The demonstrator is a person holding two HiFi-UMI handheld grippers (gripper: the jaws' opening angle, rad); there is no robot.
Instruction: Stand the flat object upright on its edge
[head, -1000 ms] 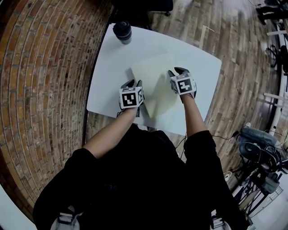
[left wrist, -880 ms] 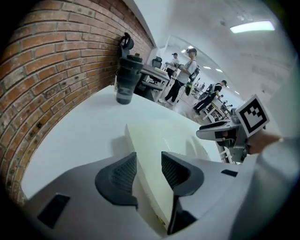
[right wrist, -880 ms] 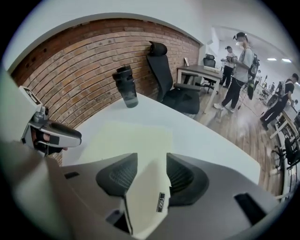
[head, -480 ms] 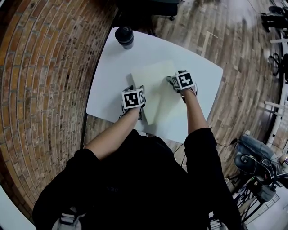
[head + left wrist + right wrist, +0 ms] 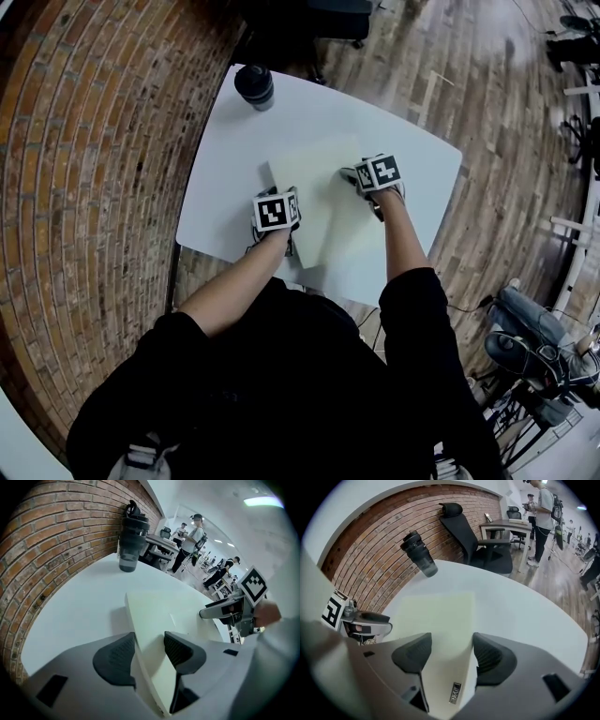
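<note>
The flat object is a pale cream board (image 5: 317,192) lying on the white table (image 5: 225,159). My left gripper (image 5: 284,199) is at its left edge and my right gripper (image 5: 361,178) at its right edge. In the left gripper view the board's (image 5: 159,616) edge runs between the jaws of the left gripper (image 5: 147,641). A gap shows on the right pad's side. In the right gripper view the board (image 5: 440,616) lies between the spread jaws of the right gripper (image 5: 451,641), clear of both pads. Both pairs of jaws have just opened wide, then closed slightly.
A dark lidded bottle (image 5: 254,86) stands at the table's far left corner, also in view as the bottle (image 5: 131,543) by the brick wall. A black office chair (image 5: 473,536) is behind the table. People stand among desks in the background (image 5: 187,536).
Both grippers have come down toward the table. The board, which looked tilted up between them a second ago, now lies flat.
</note>
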